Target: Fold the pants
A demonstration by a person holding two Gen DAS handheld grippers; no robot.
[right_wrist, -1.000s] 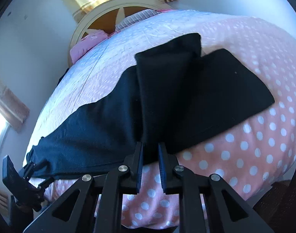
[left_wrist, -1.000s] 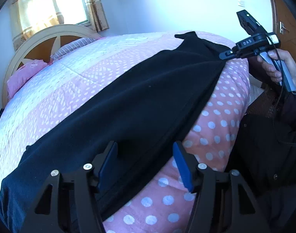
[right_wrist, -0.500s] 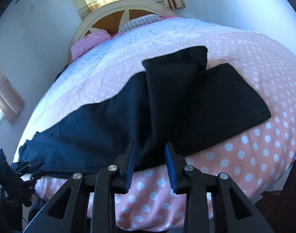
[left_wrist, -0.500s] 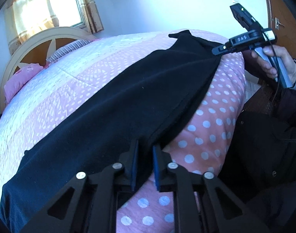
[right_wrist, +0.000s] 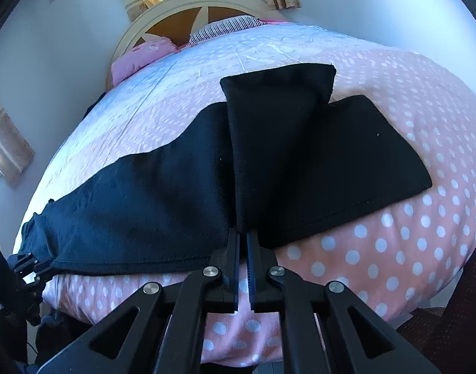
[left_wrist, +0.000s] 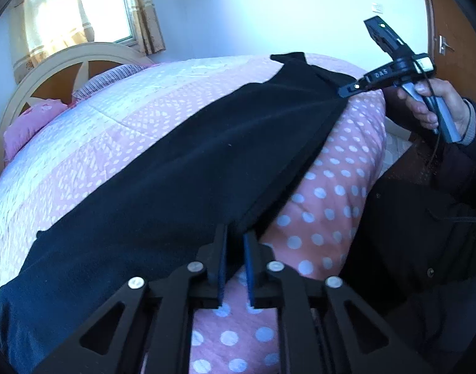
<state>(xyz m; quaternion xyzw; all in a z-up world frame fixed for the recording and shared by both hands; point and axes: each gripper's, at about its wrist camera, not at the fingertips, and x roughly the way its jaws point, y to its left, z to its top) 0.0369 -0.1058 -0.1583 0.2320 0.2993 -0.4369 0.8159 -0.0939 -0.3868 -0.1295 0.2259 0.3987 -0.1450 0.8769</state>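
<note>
Pants [right_wrist: 163,199]: black, spread lengthwise along the near edge of the bed [right_wrist: 393,243]; we see one leg lying flat and the other doubled back across it toward the headboard [right_wrist: 188,9].
Left tool [left_wrist: 234,243]: pads nearly together with a fold of the near hem between them; we judge it pinching the pants at the waist end.
Right tool [right_wrist: 243,240]: pads close, black cloth entering the narrow gap at the tips where the doubled leg meets the flat one; we read this as a pinch on the pants. From the left view the same tool [left_wrist: 347,91] sits at the far end of the cloth, held in a hand [left_wrist: 437,106].
Fabric: looks like soft fleece or knit, matte, limp, light. We expect it to drape and sag between two holds, not keep a crease by itself.
Grip: not slippery by its look; a pinch on the hem or a doubled edge should hold. A single layer may slide out, so we would take both layers.
Where to hold: the near edge at both ends, lifting together so the length stays taut.
Stage: we judge the lengthwise fold half made; one leg is not yet aligned over the other.
Risk: the polka-dot quilt [left_wrist: 331,193] is soft and may drag up with the cloth.
</note>
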